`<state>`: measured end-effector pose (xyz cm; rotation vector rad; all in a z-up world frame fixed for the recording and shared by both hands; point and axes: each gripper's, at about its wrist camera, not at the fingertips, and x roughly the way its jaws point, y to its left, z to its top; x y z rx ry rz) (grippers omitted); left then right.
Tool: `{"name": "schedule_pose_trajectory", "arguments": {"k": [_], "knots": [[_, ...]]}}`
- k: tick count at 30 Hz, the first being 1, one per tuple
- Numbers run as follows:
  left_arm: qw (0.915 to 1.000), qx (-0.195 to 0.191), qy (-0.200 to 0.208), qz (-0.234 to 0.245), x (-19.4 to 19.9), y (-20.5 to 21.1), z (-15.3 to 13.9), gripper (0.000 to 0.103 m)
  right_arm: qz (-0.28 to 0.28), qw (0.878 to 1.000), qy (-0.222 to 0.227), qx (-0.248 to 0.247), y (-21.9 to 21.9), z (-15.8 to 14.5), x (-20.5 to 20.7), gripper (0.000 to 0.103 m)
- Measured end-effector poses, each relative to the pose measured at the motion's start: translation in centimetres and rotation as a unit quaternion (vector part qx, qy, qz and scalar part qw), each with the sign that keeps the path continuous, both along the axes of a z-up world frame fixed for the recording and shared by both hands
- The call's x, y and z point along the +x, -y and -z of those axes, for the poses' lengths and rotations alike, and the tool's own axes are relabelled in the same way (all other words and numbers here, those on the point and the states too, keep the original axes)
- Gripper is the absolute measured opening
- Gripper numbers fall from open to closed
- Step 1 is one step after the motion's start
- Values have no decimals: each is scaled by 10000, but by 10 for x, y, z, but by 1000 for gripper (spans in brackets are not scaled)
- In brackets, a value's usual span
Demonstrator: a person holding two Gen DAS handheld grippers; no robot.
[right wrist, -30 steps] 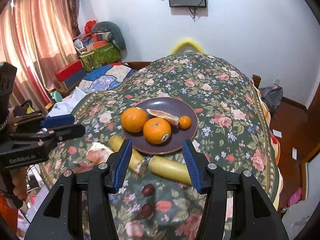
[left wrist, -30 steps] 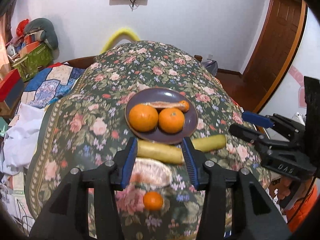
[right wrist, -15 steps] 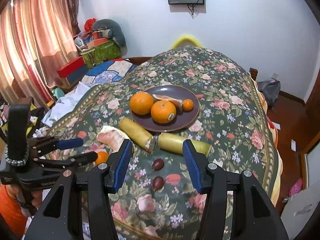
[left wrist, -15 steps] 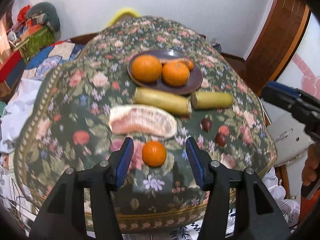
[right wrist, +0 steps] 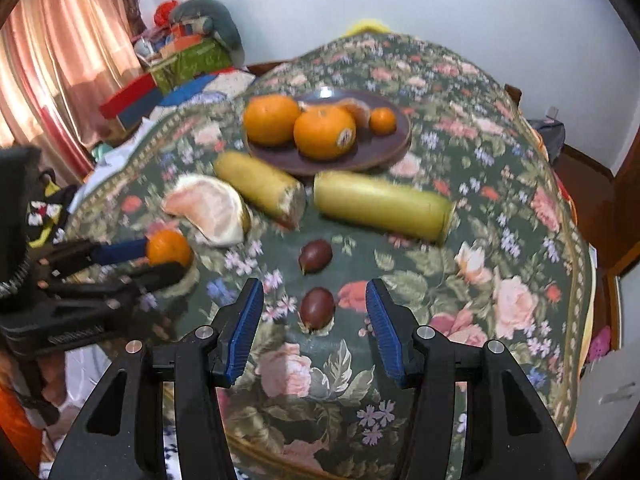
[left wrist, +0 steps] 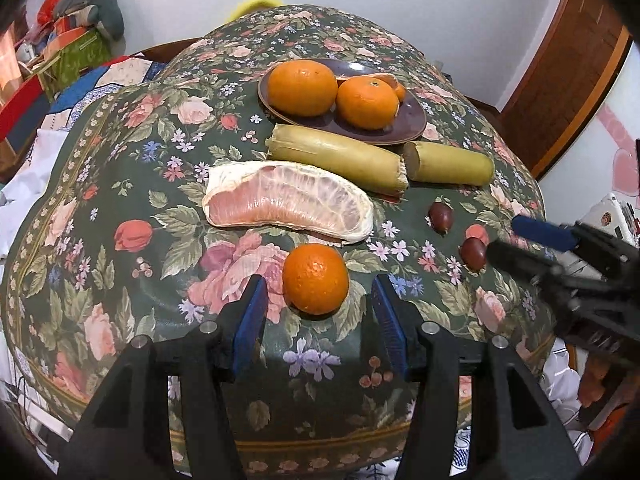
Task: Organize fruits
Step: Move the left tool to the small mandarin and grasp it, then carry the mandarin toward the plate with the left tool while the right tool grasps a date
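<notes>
Small orange (left wrist: 316, 279): sitting near table front edge, directly btwn left gripper (left wrist: 319, 312) pads, jaws gaping, nothing held. Round, no long axis.
Near dark fruit (right wrist: 317, 308): lying btwn right gripper (right wrist: 315, 320) pads, likewise gaping, empty.
Plate (left wrist: 412, 120): waiting toward table centre.

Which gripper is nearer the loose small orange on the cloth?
Left. The left gripper has the small orange lined up between its open fingers. The right gripper is off to the side, straddling a dark brown fruit.
</notes>
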<state>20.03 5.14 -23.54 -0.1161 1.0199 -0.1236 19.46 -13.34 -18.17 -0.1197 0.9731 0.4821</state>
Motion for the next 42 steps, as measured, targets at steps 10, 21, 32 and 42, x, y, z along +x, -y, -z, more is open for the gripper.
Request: {"name": "schedule_pose_trajectory", "arguments": {"k": [10,21,32,42], "knots": [[10000,-85,16,-46,6,-4,8,35,-68,9998,-173,-66,-4,23,4,48],[9998,-113,145,-67,2,-9,-2,34,-33,9998,-196,61,2,23,4,19],[9984,-71,558,10,10,-5,-34,34,24,9996,86,254,8,-2,12,19],[9966,-162,810,32,45,1,-48,34,124,9968,566,548,12,-36,38,19]]}}
